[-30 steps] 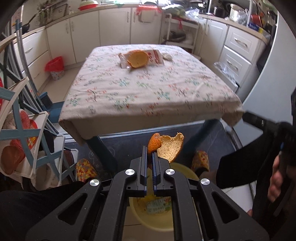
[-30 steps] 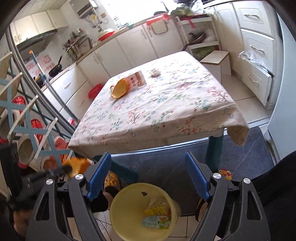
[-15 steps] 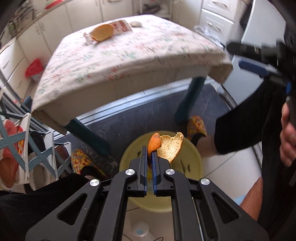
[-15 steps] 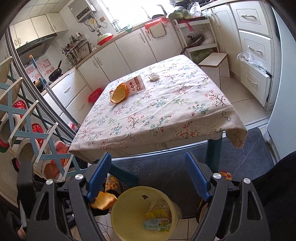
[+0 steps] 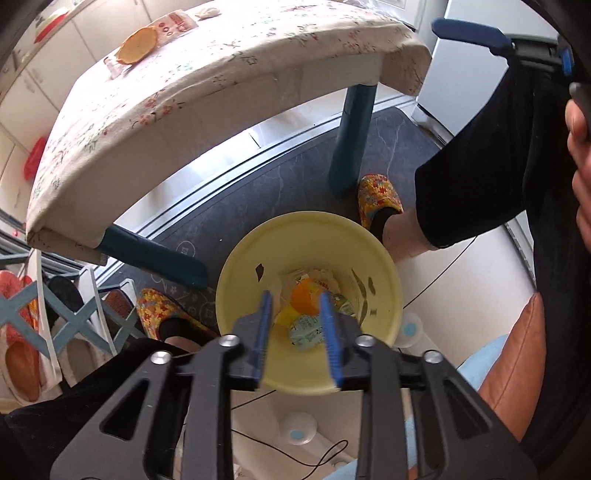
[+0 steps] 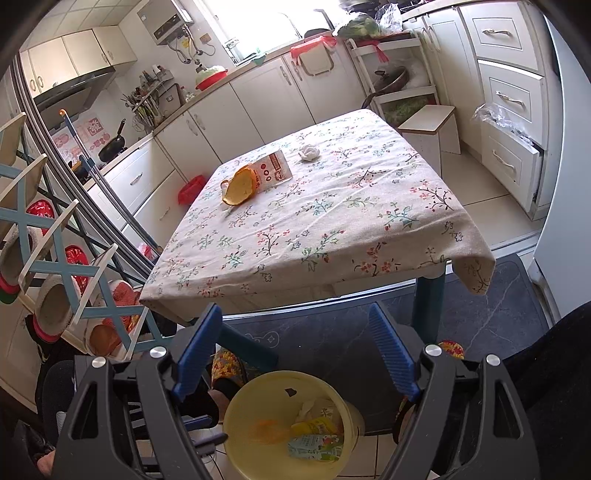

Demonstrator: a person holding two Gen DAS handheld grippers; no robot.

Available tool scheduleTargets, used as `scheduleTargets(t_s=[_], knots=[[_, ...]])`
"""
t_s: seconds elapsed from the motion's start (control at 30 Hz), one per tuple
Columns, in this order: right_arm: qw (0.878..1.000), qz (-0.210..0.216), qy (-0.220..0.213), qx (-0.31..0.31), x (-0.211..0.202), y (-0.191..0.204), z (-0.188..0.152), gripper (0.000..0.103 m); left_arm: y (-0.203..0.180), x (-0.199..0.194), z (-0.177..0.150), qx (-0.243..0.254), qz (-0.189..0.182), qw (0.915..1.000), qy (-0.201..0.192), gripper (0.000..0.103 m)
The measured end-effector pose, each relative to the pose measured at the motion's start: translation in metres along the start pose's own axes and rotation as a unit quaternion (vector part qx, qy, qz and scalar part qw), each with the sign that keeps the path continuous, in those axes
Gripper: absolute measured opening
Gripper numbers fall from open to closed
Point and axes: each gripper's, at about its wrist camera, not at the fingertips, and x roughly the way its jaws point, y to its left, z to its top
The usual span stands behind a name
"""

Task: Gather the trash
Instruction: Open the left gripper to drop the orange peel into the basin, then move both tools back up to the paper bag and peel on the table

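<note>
Table leg (image 5: pixel 352 136) beside yellow bin (image 5: pixel 384 273)

Daylight pours in through the window (image 6: pixel 255 26) over the counter, which is blown out to white. The tablecloth (image 6: pixel 332 218) is evenly bright; under the table the mat (image 6: pixel 480 317) lies in soft shadow. Both views bow strongly at the edges, with black corners — the orange peel (image 6: pixel 271 430) in the bin (image 6: pixel 240 406) is smeared by motion.

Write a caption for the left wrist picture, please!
Left gripper, jaws opening, drops orange peel into the yellow bin.
</note>
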Motion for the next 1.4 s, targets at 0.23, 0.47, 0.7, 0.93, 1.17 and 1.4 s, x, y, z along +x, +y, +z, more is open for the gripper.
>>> scheduleTargets(t_s=[0.23, 0.47, 0.7, 0.93, 1.17, 1.4], knots=[[1.000, 0.001, 0.001, 0.000, 0.000, 0.001, 0.000, 0.078, -0.003, 0.007, -0.001, 0.012, 0.008, 0.9998, 0.016, 0.042], [1.000, 0.001, -0.001, 0.000, -0.001, 0.002, 0.000, 0.078, 0.003, -0.002, 0.002, -0.004, 0.024, 0.9997, -0.009, 0.051], [1.000, 0.000, -0.001, -0.001, -0.001, 0.004, 0.000, 0.079, 0.009, -0.013, 0.007, -0.020, 0.045, 0.9979, -0.043, 0.058], [1.000, 0.000, -0.003, -0.008, -0.002, 0.007, 0.000, 0.079, 0.023, -0.030, 0.014, -0.057, 0.073, 0.9916, -0.090, 0.066], [0.999, -0.003, -0.014, -0.033, -0.004, 0.016, 0.000, 0.079, 0.043, -0.046, 0.014, -0.105, 0.088, 0.9821, -0.129, 0.068], [0.999, -0.001, -0.016, -0.052, -0.002, 0.023, 0.000, 0.081, 0.057, -0.055, 0.015, -0.145, 0.093, 0.9728, -0.154, 0.071]])
